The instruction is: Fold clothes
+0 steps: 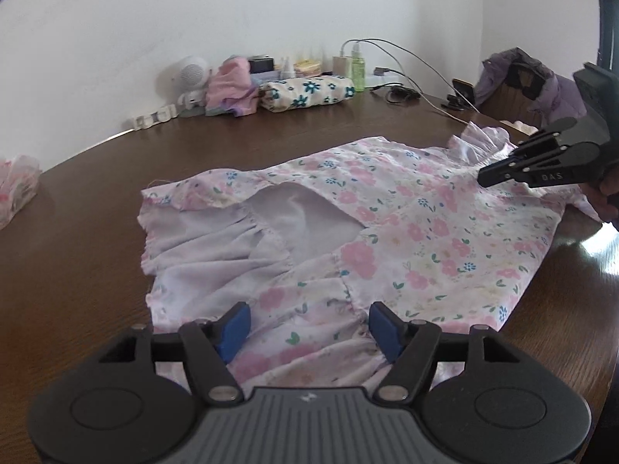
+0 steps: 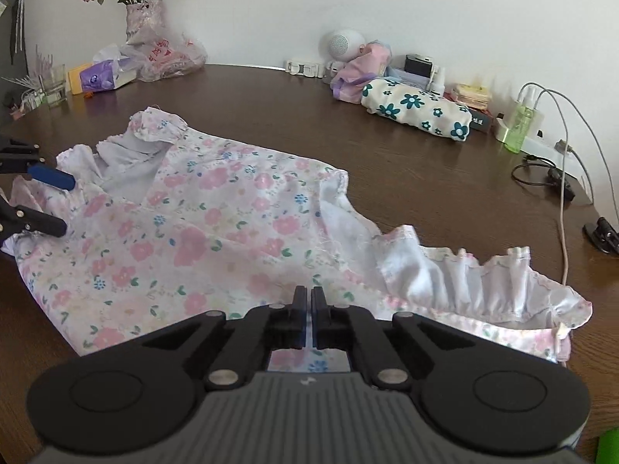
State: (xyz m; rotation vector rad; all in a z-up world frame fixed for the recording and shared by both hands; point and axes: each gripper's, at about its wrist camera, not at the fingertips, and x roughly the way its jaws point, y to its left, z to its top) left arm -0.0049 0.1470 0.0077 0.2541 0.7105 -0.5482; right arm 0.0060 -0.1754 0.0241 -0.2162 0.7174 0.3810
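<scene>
A pink floral dress (image 1: pixel 406 224) (image 2: pixel 216 224) lies spread flat on the dark wooden table (image 1: pixel 89 208) (image 2: pixel 406 178), its neck opening up. My left gripper (image 1: pixel 309 326) stands open over the shoulder ruffle at the near end, blue pads (image 1: pixel 236 328) on either side of the cloth without pressing it. In the right wrist view the left gripper (image 2: pixel 58 201) enters at the left edge, straddling that ruffle. My right gripper (image 2: pixel 308 294) (image 1: pixel 483 176) is shut at the dress's near edge beside the white ruffled hem (image 2: pixel 464 282), with thin fabric caught between the fingertips.
Along the wall stand a floral pouch (image 2: pixel 418 110), pink cloth (image 1: pixel 230 87), a white round speaker (image 2: pixel 342 44), a green bottle (image 2: pixel 522 123) and cables (image 2: pixel 568 178). A vase of flowers (image 2: pixel 145 19), a tissue box and a plastic bag sit far left. A purple jacket (image 1: pixel 541 81) hangs at the right.
</scene>
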